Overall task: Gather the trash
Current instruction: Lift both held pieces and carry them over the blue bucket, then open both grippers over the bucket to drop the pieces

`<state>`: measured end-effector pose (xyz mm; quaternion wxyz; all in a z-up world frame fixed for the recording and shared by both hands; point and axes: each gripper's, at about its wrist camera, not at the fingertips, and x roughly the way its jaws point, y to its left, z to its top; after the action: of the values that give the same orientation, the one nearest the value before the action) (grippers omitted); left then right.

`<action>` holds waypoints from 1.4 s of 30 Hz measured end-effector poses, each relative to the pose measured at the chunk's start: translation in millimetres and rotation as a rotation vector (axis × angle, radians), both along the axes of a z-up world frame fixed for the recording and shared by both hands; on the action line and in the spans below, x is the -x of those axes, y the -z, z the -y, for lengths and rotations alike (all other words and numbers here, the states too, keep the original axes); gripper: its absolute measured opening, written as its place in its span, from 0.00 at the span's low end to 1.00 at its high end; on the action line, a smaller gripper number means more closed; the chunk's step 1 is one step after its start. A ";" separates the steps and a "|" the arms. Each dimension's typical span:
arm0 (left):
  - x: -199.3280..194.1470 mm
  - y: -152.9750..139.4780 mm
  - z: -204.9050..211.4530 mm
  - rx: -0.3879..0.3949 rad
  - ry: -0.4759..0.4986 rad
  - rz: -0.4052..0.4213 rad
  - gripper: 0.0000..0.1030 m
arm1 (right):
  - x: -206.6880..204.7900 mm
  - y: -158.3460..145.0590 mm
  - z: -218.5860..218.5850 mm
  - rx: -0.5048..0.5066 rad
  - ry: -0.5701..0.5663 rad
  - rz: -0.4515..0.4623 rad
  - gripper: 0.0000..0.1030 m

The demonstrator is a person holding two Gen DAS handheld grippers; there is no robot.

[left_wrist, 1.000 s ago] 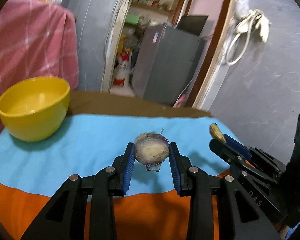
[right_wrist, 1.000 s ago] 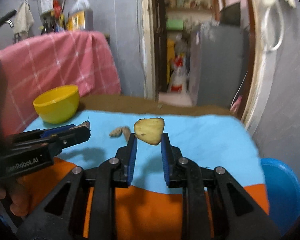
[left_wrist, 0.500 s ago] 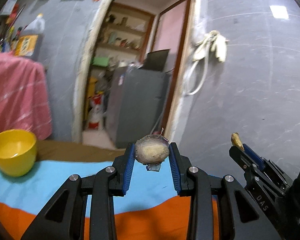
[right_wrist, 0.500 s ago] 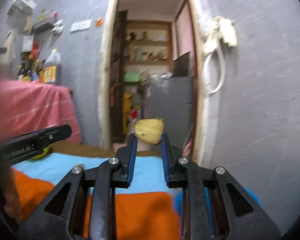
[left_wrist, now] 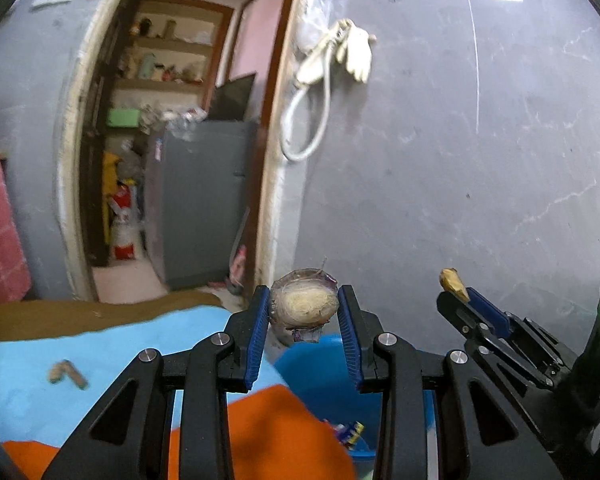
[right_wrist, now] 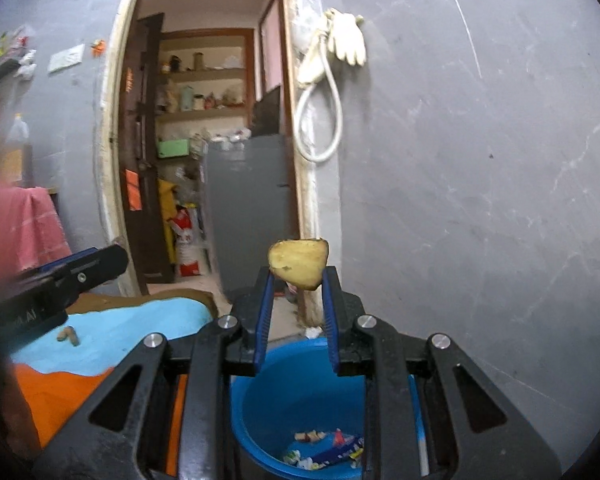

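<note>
Inspector A: The left gripper [left_wrist: 304,312] is clamping a rounded onion scrap [left_wrist: 304,307] between its blue pads, and is hanging above the near rim of the blue bucket [left_wrist: 312,364].

Inspector B: Confirmed. The right gripper [right_wrist: 297,280] is pinching a yellowish peel wedge [right_wrist: 298,263] at its fingertips, directly over the same bucket, which is holding wrappers [right_wrist: 328,446]. One brown scrap [right_wrist: 69,335] is lying on the light-blue cloth [right_wrist: 140,326], well apart from both.
</note>
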<state>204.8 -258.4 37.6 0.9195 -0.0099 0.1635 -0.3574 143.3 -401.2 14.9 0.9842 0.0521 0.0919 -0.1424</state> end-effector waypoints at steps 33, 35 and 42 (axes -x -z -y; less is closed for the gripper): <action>-55.2 91.6 66.4 -0.195 0.099 -0.388 0.38 | -30.1 42.5 37.1 -0.133 0.056 -0.238 0.32; -53.9 91.5 64.8 -0.189 0.101 -0.381 0.45 | -28.6 41.8 38.1 -0.134 0.067 -0.230 0.32; -56.3 83.4 51.4 -0.151 0.059 -0.383 0.48 | -22.4 38.5 44.3 -0.145 0.107 -0.189 0.38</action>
<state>261.2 -309.8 -45.8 0.8589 -0.0036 0.3617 -0.3626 165.7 -445.5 -23.7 0.9557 0.1145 0.1915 -0.1919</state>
